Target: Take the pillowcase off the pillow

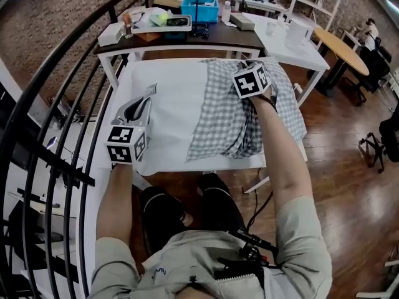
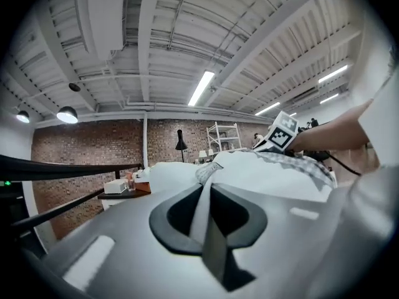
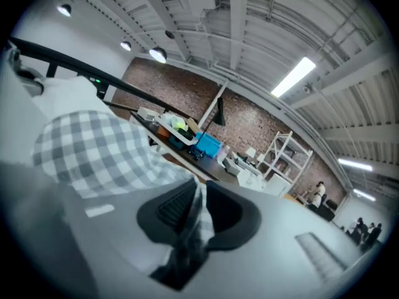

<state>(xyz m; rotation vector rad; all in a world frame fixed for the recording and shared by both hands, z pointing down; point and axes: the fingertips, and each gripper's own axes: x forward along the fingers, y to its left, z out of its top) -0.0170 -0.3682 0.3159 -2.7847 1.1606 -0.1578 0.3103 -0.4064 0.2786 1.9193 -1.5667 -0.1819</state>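
Observation:
A white pillow [image 1: 171,111] lies on a white table [image 1: 187,164]. Its grey-and-white checked pillowcase [image 1: 240,114] is bunched over the pillow's right part. At the pillow's left end, my left gripper [image 1: 147,94] is shut on a pinch of the white pillow fabric [image 2: 201,204]. Over at the far right end, my right gripper [image 1: 248,67] is shut on the checked pillowcase, and a fold of the checked cloth [image 3: 194,213] runs between its pads. In the left gripper view the pillow [image 2: 262,173] stretches away toward the right gripper's marker cube [image 2: 282,131].
A dark desk [image 1: 237,37] behind the table carries a blue bin [image 1: 199,8] and a white box [image 1: 111,35]. A black railing [image 1: 62,104] runs along the left. White desks [image 1: 293,45] and a wooden floor [image 1: 349,185] lie to the right.

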